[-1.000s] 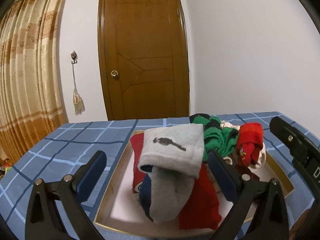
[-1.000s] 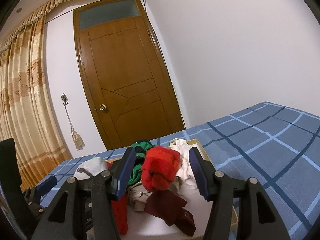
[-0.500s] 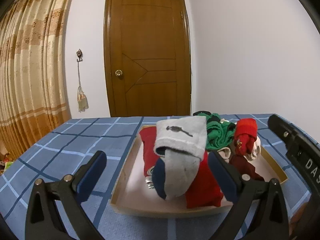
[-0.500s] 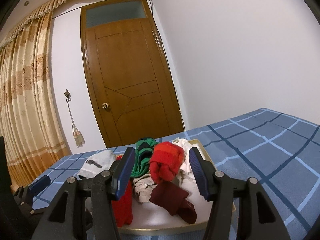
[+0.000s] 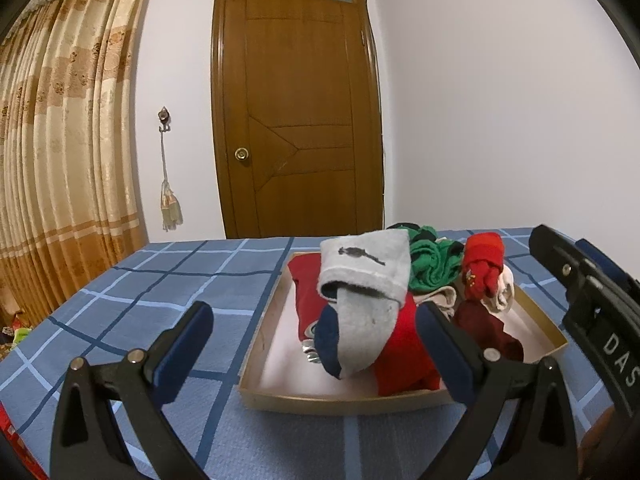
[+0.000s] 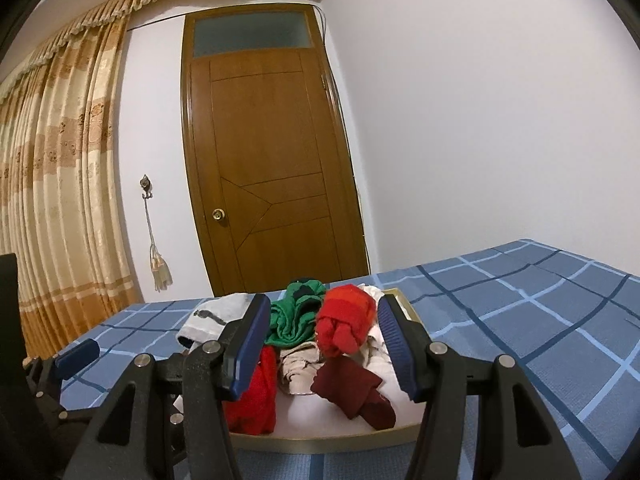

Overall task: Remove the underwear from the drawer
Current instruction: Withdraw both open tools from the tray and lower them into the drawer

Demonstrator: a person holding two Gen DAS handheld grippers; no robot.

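Backed off a bit, so the whole drawer shows now, sitting on a blue checked bed at 12 o'clock. Underwear still piled inside. Both jaws apart, empty. Wooden door behind; bottom layers hidden.

Closed brown wooden door with a round brass knob beyond the bed's far edge, gold patterned curtain at the left, tassel hanging from a wall hook, blue checked bedspread, plain white wall
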